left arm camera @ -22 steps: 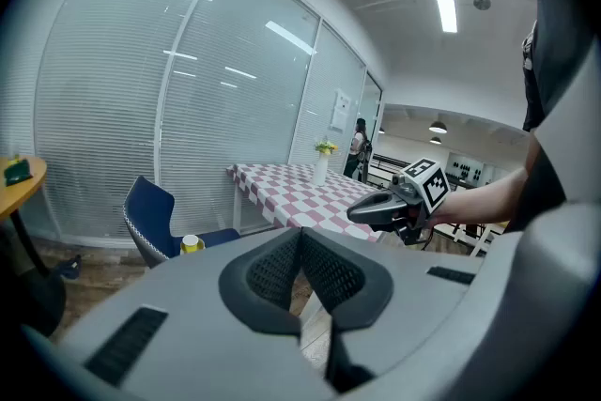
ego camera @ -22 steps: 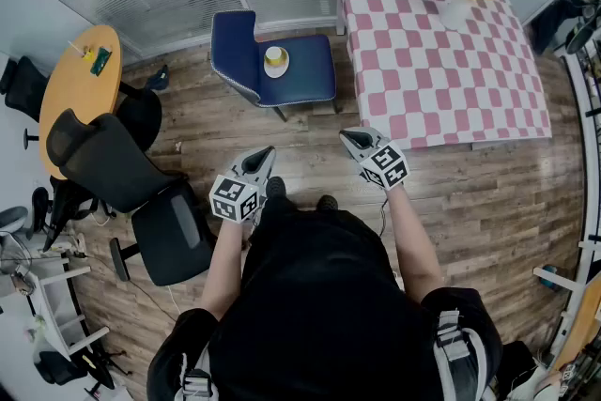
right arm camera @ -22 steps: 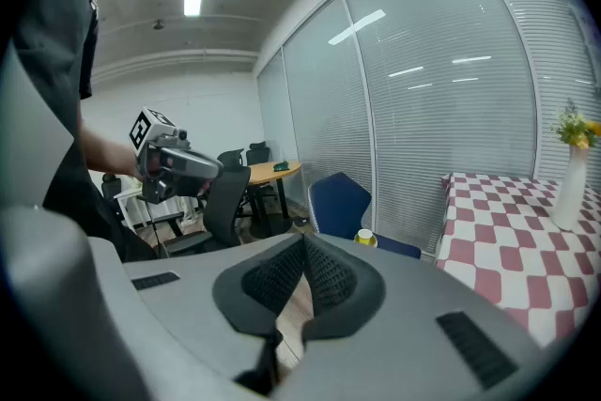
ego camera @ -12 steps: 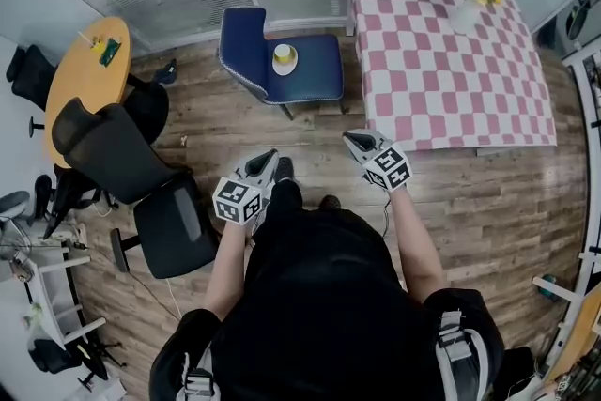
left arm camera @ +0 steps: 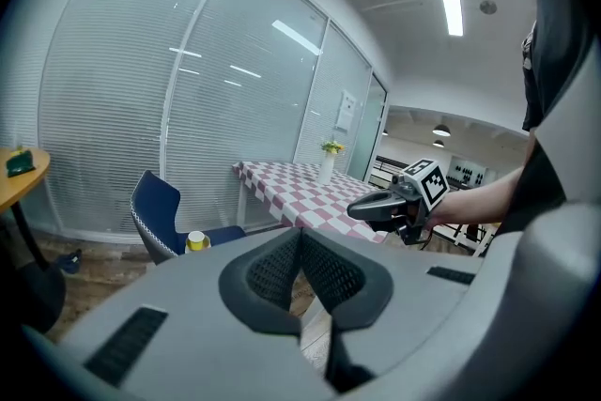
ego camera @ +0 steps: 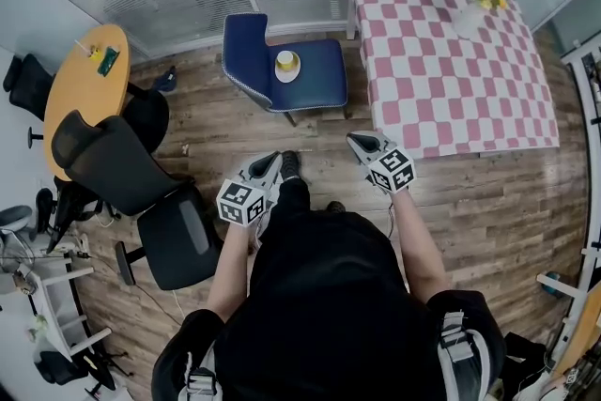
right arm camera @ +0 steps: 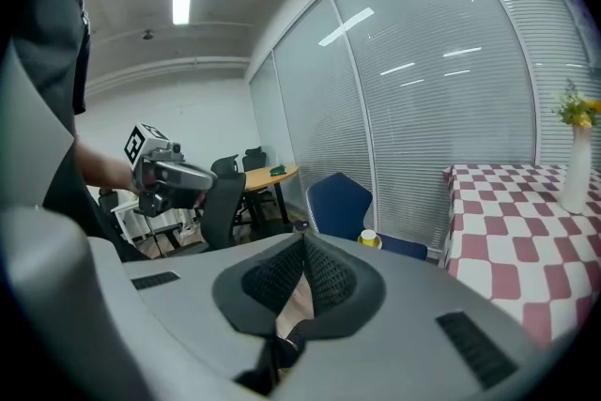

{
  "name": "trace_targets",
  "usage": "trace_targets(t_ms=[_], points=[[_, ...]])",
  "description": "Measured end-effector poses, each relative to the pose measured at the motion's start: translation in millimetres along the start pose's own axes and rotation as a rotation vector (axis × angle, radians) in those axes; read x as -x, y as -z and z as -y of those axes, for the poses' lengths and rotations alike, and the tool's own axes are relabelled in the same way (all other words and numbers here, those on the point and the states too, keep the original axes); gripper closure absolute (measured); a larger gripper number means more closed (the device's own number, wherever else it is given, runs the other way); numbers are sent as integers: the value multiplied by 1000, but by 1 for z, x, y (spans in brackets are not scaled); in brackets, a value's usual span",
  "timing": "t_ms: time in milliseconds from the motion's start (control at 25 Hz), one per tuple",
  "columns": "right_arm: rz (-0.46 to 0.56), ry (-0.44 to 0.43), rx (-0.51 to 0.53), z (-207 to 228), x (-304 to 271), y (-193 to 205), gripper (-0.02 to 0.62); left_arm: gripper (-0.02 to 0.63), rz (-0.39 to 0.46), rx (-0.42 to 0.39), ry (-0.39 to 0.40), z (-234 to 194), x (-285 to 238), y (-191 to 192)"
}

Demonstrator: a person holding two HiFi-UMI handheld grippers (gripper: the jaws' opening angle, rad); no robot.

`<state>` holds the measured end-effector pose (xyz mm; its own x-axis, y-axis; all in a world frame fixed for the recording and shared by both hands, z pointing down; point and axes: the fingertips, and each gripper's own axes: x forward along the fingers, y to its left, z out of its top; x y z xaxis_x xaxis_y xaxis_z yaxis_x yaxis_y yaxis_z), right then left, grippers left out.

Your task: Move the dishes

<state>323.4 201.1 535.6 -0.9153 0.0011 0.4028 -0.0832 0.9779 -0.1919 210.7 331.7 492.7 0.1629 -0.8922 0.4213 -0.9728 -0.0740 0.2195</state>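
Note:
A yellow cup on a white saucer (ego camera: 286, 63) sits on the seat of the blue chair (ego camera: 316, 81); the cup also shows small in the left gripper view (left arm camera: 195, 241) and in the right gripper view (right arm camera: 369, 239). My left gripper (ego camera: 273, 161) and right gripper (ego camera: 357, 142) are held side by side above the wooden floor, well short of the chair. Both are shut with nothing between the jaws. Each gripper appears in the other's view: the right gripper (left arm camera: 362, 209) and the left gripper (right arm camera: 208, 178).
A table with a pink-and-white checked cloth (ego camera: 451, 52) stands right of the chair, with a white vase of yellow flowers (ego camera: 471, 9) on it. A round wooden table (ego camera: 80, 89) and black office chairs (ego camera: 131, 183) stand at the left. Glass walls with blinds lie beyond.
The person has stepped slightly closer to the blue chair; the scene shifts a little in the head view. Both grippers keep their pose and stay shut.

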Motion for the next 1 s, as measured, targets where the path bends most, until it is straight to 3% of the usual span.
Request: trace_targets(t_ms=[1000], points=[[-96,101,-41,102,-160,-62,580,584,-41,-10,141,-185,-100,-81]])
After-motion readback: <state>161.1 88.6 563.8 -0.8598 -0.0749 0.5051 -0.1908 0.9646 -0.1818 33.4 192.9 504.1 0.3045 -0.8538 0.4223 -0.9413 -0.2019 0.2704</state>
